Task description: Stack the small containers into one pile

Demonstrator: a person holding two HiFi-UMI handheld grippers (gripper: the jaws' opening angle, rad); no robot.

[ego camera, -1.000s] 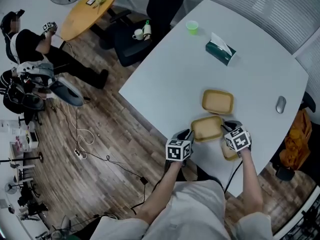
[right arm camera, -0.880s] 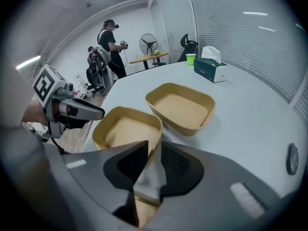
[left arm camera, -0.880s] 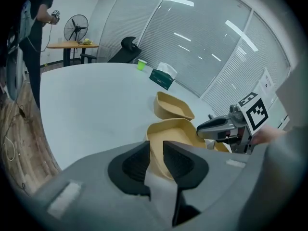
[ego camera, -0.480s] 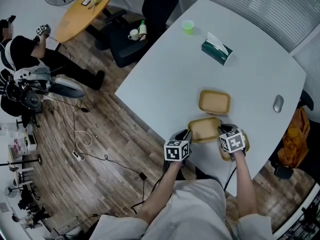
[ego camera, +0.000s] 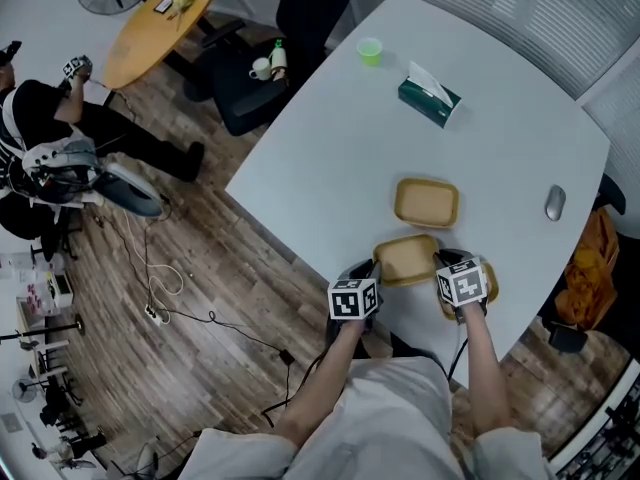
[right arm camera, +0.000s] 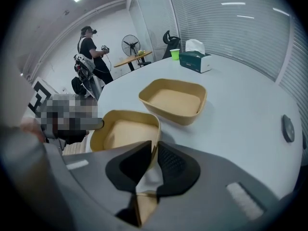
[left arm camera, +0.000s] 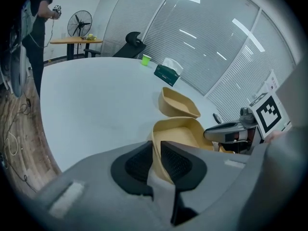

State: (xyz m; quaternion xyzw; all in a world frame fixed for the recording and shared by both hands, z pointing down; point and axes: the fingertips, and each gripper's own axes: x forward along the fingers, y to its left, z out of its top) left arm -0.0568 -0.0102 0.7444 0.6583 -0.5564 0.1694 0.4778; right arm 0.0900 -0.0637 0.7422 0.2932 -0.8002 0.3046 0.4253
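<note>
Three tan containers lie on the white table [ego camera: 330,158]. The far container [ego camera: 427,202] sits alone. The middle container [ego camera: 407,259] is held from both sides. My left gripper [ego camera: 372,271] pinches its left rim [left arm camera: 156,143], and my right gripper [ego camera: 443,264] pinches its right rim [right arm camera: 155,137]. Both pairs of jaws have just been closing, and the rim wall is pressed between the pads. The third container [ego camera: 489,286] lies mostly hidden under the right gripper, and a strip of it shows below the jaws [right arm camera: 144,207].
A green tissue box [ego camera: 429,98], a green cup [ego camera: 370,50] and a grey mouse [ego camera: 554,203] stand further out on the table. The table's near edge runs just below the grippers. A person [ego camera: 45,118], a black chair [ego camera: 300,8] and a round wooden table [ego camera: 150,23] are off to the left.
The right gripper has shifted a little left and rolled, and its jaws have closed on the middle container's right rim. The left gripper and the containers have stayed in place.
</note>
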